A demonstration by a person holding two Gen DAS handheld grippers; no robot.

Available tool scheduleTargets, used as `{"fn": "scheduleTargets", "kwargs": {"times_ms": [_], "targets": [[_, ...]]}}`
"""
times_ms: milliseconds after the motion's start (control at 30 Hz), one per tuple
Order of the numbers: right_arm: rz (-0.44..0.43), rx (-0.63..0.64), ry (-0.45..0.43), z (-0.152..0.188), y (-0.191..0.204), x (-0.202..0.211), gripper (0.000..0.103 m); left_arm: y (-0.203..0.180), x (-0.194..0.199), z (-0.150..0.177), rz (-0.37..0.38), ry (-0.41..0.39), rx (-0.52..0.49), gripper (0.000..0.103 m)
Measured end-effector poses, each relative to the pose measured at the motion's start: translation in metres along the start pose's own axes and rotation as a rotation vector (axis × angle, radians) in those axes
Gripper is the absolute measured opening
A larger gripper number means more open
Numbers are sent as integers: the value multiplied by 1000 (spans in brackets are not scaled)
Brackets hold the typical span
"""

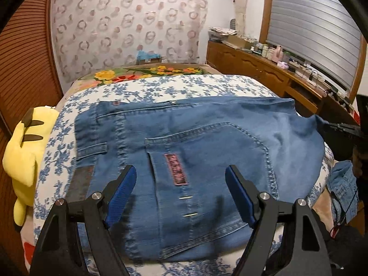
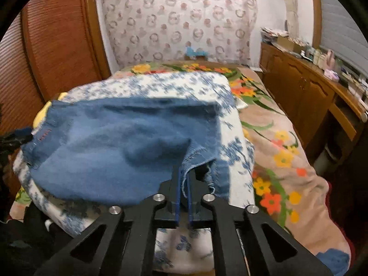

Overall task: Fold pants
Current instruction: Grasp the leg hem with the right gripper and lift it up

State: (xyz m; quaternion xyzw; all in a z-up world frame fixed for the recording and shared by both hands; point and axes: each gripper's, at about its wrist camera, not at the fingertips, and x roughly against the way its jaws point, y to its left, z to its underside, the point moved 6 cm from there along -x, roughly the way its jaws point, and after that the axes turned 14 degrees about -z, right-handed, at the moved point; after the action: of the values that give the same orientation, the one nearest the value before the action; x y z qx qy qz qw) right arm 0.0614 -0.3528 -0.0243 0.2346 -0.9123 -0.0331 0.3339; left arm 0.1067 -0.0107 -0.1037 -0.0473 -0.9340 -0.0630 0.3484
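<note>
Left wrist view: the left gripper point(image 1: 180, 191) is held wide open above the pants point(image 1: 195, 161), and nothing is gripped between its blue pads point(image 1: 124, 188). Directly ahead of and below its fingers the seat part of the pants is seen, with the back pocket point(image 1: 207, 161) and a small pink label point(image 1: 176, 169). The waistband point(image 1: 85, 135) is placed to the left of this gripper. The pants are laid flat across a blue flowered cover point(image 1: 161, 85) on the bed, and a yellow plush toy point(image 1: 25, 158) is lying far to the left of the gripper.

From the right wrist view, the right gripper point(image 2: 183, 193) is seen fully closed, and a frayed edge of the denim is pinched between its fingers. The cloth is lifted a little at this point, and the rest of the pants point(image 2: 110, 151) is spread ahead and to the left of this gripper. A flowered blanket point(image 2: 283, 156) is seen to its right.

As a judgement, the pants already seem folded lengthwise, one leg over the other, because only one pocket side is shown. The legs appear partly brought over the seat by the right gripper, although this cannot be told for sure. The final fold and the smoothing are probably left to be done.
</note>
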Motion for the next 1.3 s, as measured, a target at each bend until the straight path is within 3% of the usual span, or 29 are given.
{"fn": "scheduleTargets", "kwargs": {"times_ms": [567,1300], "targets": [[-204,173,-130,-67,74,15,1,-9,9,-4,5,-14,-3,80],[-371,340,-120,-119,147,-39,1,19,14,4,-30,-9,36,80]]}}
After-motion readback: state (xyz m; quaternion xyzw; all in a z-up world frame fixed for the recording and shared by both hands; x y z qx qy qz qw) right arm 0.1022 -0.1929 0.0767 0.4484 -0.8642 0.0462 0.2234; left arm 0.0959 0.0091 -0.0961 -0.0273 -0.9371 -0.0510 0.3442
